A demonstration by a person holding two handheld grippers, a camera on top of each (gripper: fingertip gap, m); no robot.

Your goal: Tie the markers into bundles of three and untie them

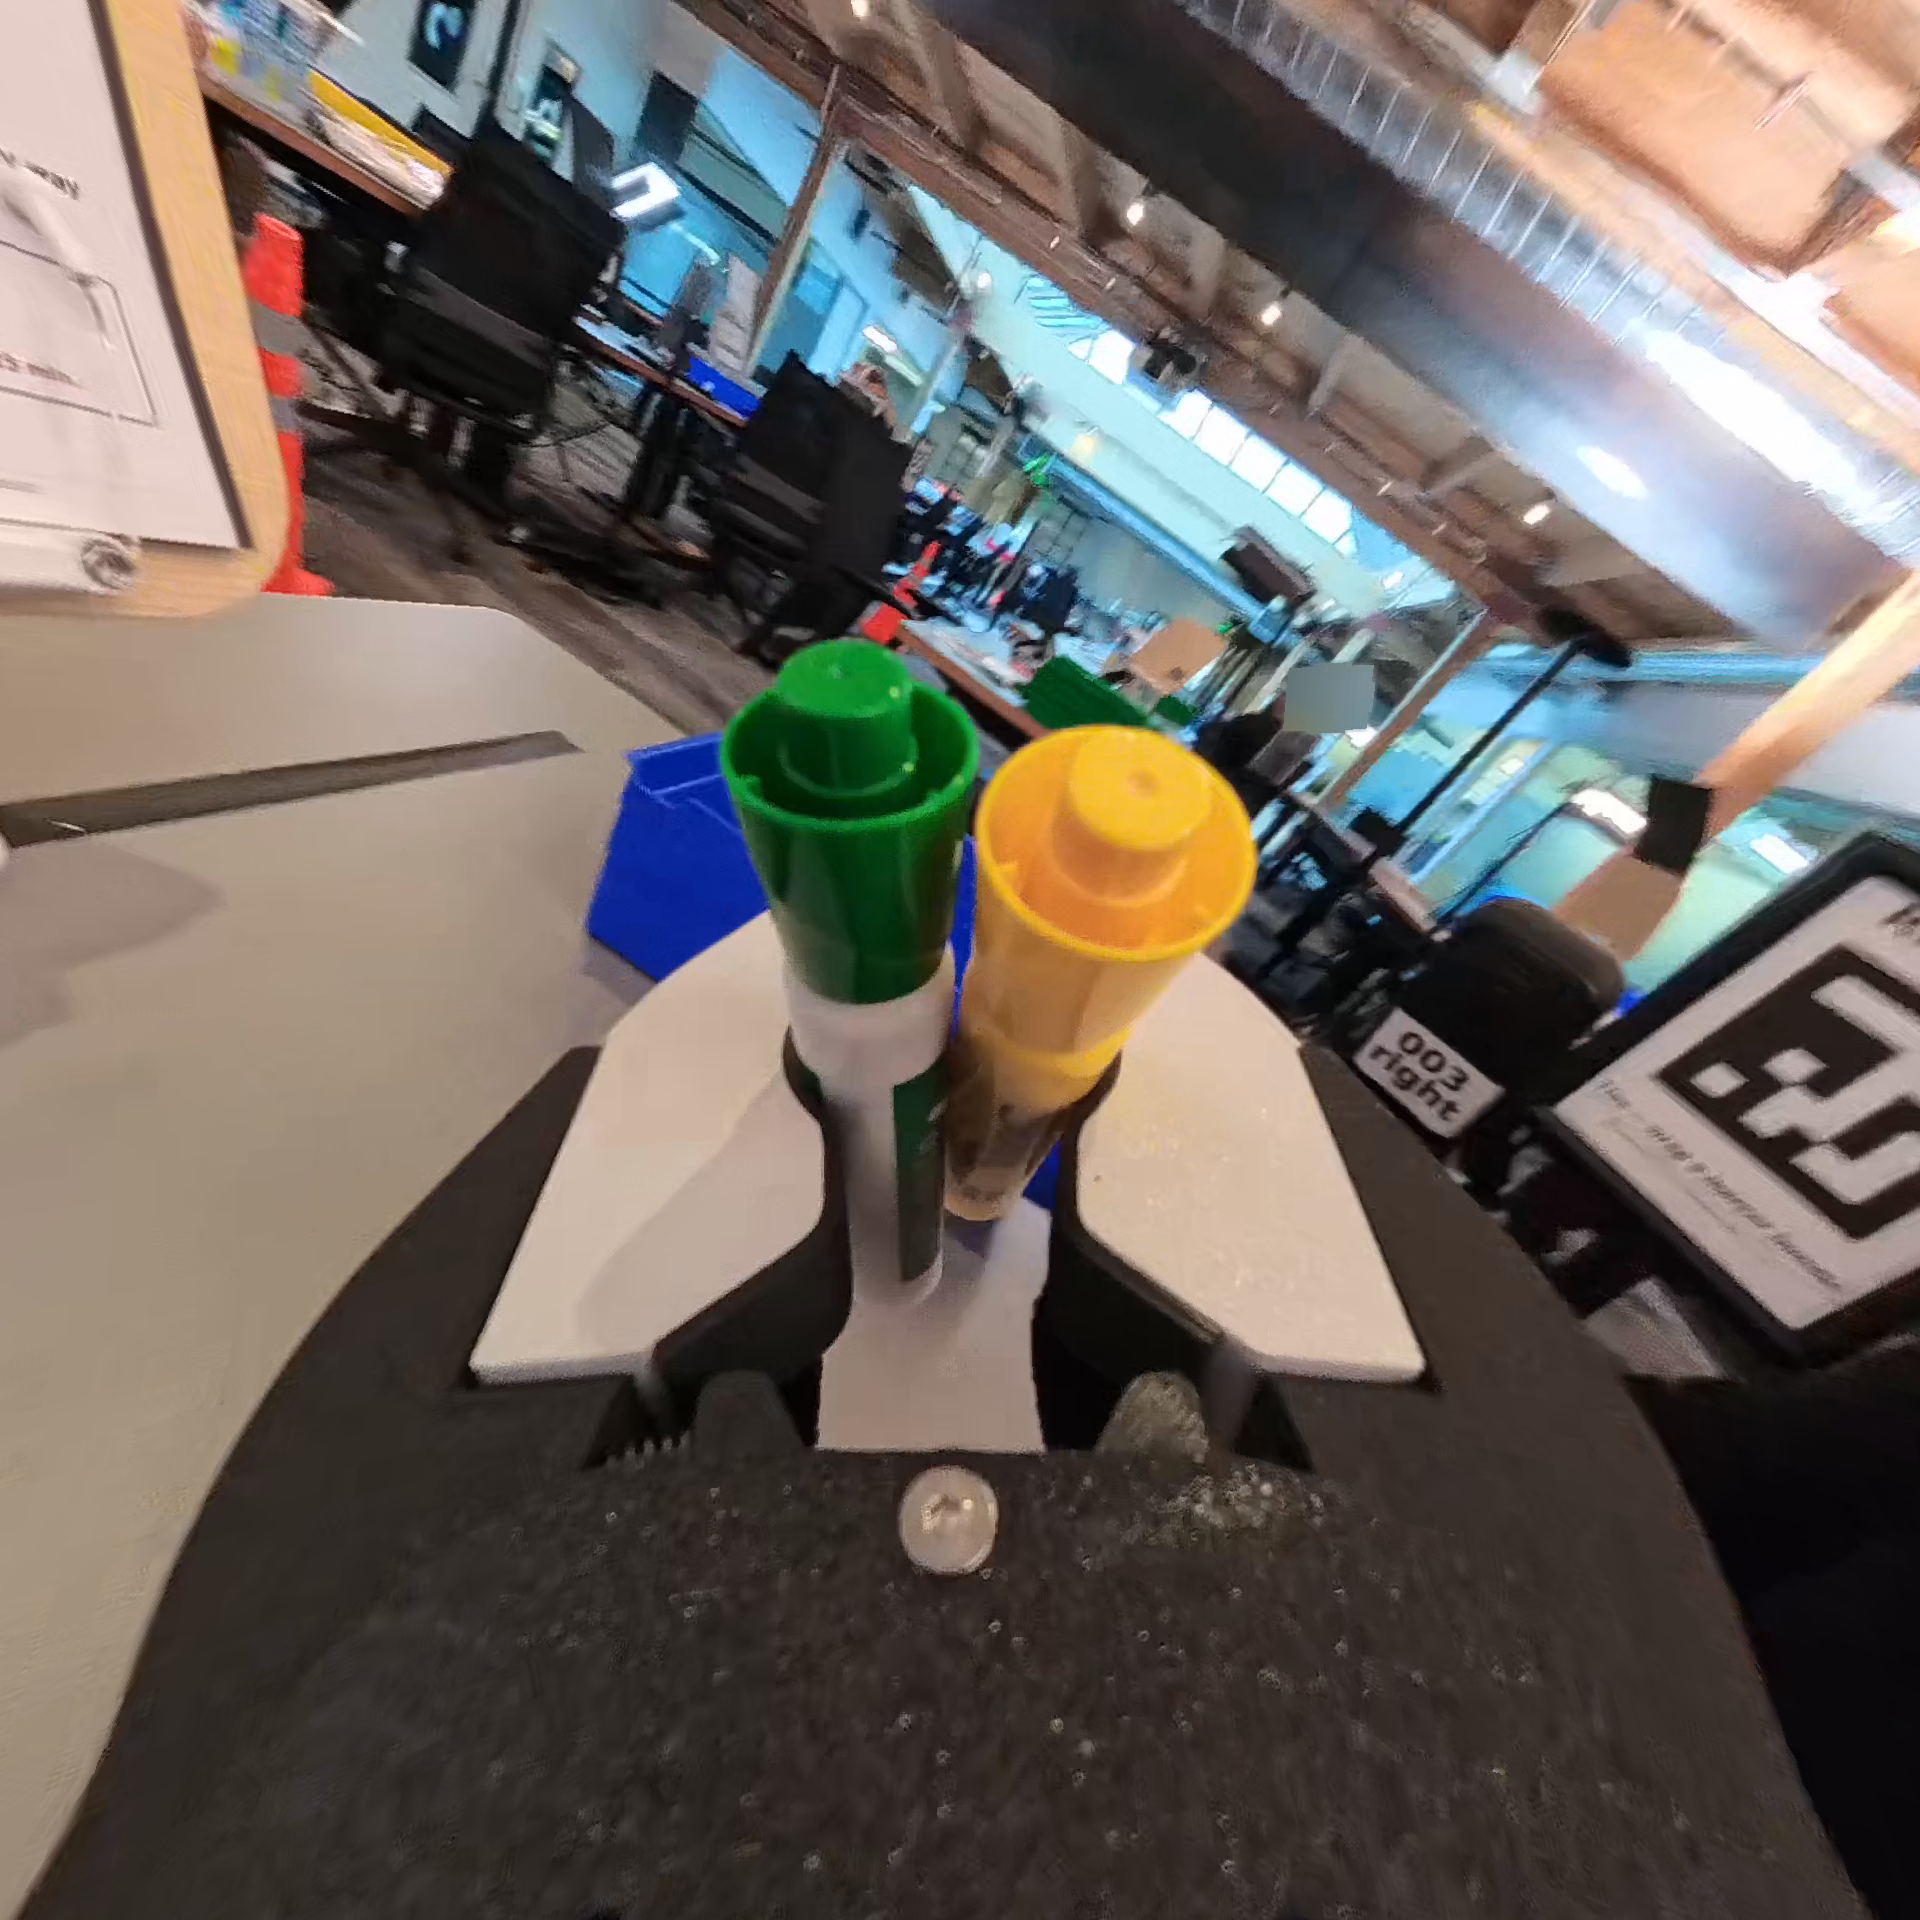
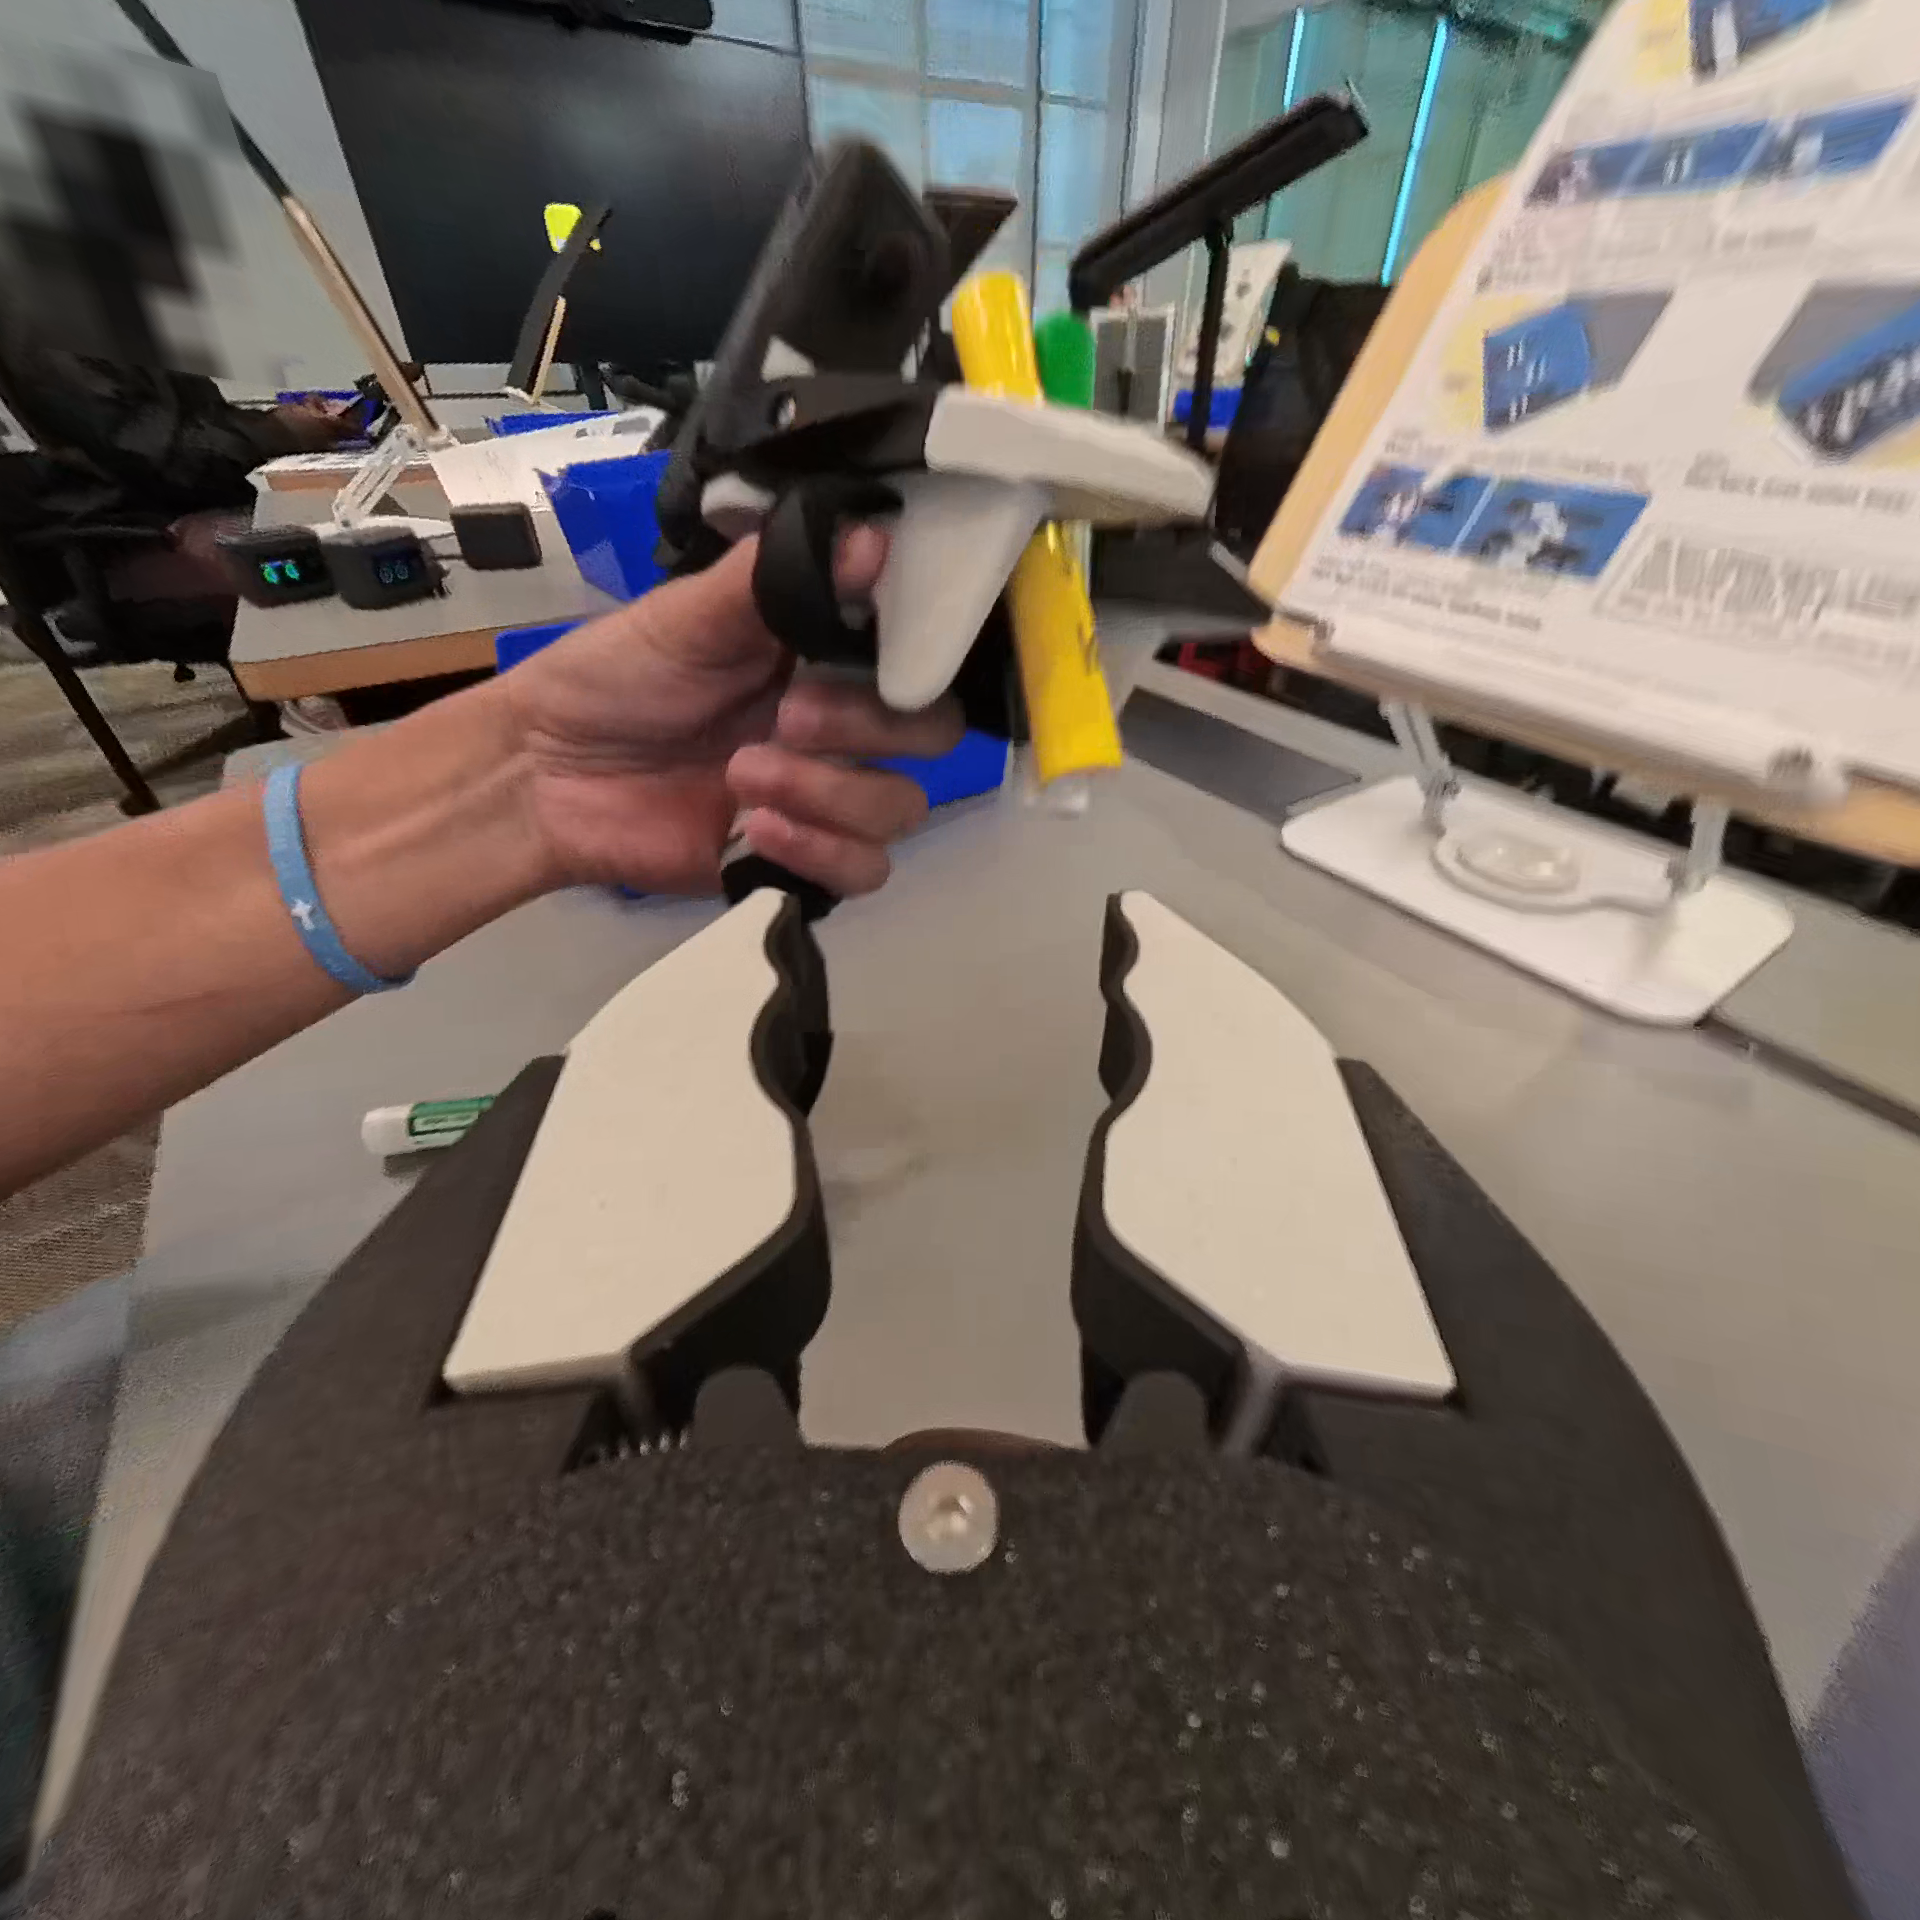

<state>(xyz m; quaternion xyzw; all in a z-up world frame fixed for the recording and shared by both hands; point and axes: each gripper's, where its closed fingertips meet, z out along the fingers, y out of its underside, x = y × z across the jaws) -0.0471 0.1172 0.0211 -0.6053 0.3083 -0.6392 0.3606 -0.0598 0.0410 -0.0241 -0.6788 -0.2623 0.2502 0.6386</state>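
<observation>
the big grey table (image 2: 1558,1299) has a white stand (image 2: 1538,914) with a picture sheet near its right edge. a blue bin (image 1: 675,862) sits farther back. a hand (image 2: 665,748) holds the left claw (image 2: 1049,499) up over the table. it is squeezed shut on a green marker (image 1: 862,904) and a yellow marker (image 1: 1091,935), side by side and touching, caps up. the right claw (image 2: 951,935) is wide open with nothing in it. one more marker (image 2: 426,1122), maybe green, lies flat near the left edge.

Both pictures were bright, lit by ceiling lamps and windows around twelve o'clock. Motion blur smeared the backgrounds, and wide-angle distortion bent the edges.
</observation>
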